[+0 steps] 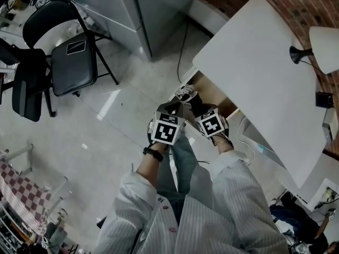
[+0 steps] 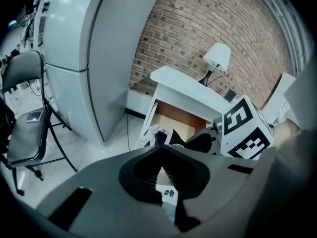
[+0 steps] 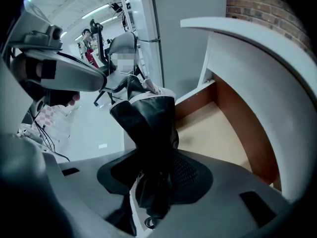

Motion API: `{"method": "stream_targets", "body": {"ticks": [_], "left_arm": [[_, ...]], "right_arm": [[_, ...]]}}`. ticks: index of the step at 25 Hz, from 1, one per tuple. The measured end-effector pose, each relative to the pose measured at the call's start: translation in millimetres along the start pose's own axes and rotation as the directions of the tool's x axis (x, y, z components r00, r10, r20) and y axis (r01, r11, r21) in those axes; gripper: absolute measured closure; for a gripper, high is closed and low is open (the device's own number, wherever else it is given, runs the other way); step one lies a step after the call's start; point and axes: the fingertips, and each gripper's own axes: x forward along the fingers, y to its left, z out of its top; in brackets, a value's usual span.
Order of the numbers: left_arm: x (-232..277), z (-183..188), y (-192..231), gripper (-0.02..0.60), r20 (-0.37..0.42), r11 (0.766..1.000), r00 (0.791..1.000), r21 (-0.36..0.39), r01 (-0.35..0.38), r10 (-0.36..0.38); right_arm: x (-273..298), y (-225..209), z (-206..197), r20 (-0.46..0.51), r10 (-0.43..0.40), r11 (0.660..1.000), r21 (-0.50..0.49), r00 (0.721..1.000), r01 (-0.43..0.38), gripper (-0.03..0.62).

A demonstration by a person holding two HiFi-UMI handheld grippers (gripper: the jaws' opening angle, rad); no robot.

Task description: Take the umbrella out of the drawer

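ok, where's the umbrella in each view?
Head view: umbrella at centre, just off the open drawer.
Left gripper view: umbrella at lower centre, just beyond the jaws.
Right gripper view: umbrella at centre, clamped between the jaws.
Shared landmark: the drawer.

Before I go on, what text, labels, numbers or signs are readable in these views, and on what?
No text is readable.
On the small white tag in the left gripper: two dark marks, too small to read.
The pale label on the black folding chair seat: too small to read.
The black-and-white marker cubes: square patterns only, no letters.
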Motion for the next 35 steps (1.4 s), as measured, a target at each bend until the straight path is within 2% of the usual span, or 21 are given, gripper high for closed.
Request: {"method": "stream_targets", "body": {"ticks": [9, 18, 27, 35], "left_arm": [[-45.6, 25.3, -9.9, 0.572, 0.010, 0.999, 1.000, 0.038, -0.013, 0.013], [-82.7, 60.2, -25.2, 0.572, 0.065, 0.998, 0.998, 0.055, -0.018, 0.015], [-120.4, 105.0, -43.0, 0.572, 0.185, 0.995, 0.982, 0.090, 0.031, -0.047], [-156.3, 155.7, -73.8, 0.572, 0.295, 0.986, 0.948, 0.145, 0.077, -0.118]], "right_arm": [[-49.1, 21.0, 34.9, 0.139, 0.009, 1.000, 0.014, 0.990, -0.011, 0.402], [-119.9, 31.5, 75.7, 0.314, -0.004, 0.997, 0.078, 0.950, -0.022, 0.402], [-201.0, 38.9, 119.9, 0.506, -0.065, 0.991, 0.135, 0.860, -0.005, 0.402], [-285.2, 38.9, 143.8, 0.657, -0.109, 0.987, 0.162, 0.746, 0.001, 0.402]]}}
